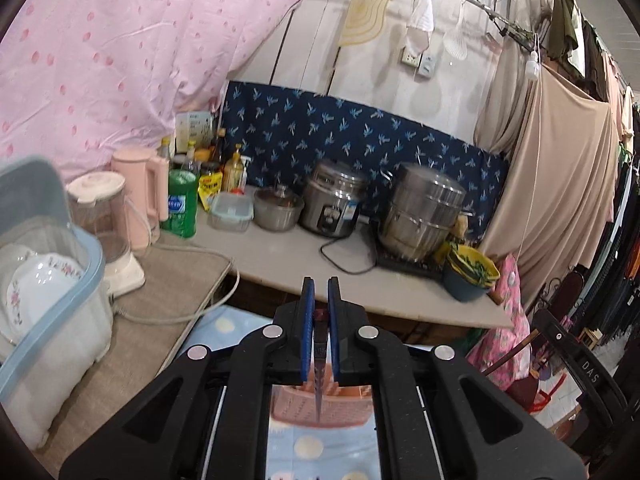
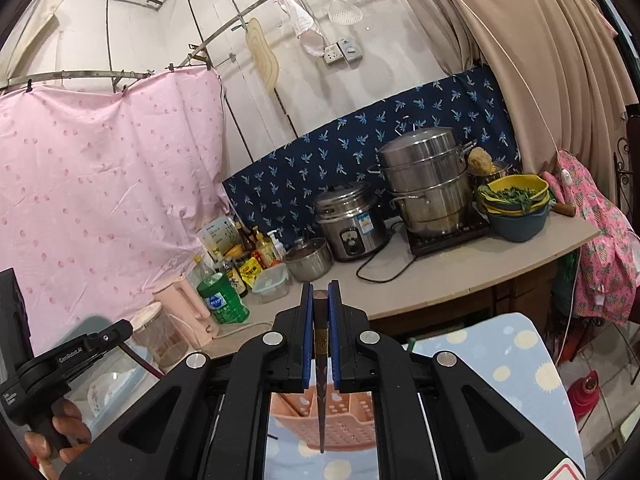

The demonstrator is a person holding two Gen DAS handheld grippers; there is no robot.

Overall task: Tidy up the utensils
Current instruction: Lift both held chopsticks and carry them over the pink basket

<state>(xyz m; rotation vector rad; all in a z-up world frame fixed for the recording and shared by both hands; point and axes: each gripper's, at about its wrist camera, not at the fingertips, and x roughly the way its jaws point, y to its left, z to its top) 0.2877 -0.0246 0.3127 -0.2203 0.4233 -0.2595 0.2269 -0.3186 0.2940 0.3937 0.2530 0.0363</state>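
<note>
Here each claw (left (image 1: 321,300), right (image 2: 321,304)) pinches one chopstick (image 2: 321,380).

Worktop (image 2: 460,276) carries stacked steamer pot (image 2: 424,184), rice cooker (image 2: 350,220), small lidded pot (image 2: 308,258), green bottle (image 2: 222,298), pink kettle (image 1: 144,196), blender (image 1: 108,228); blue patterned cloth (image 1: 360,132) behind, pink sheet (image 2: 100,168) left.

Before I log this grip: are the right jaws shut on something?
Shut: the right gripper clamps a dark chopstick hanging over the pink basket.
</note>
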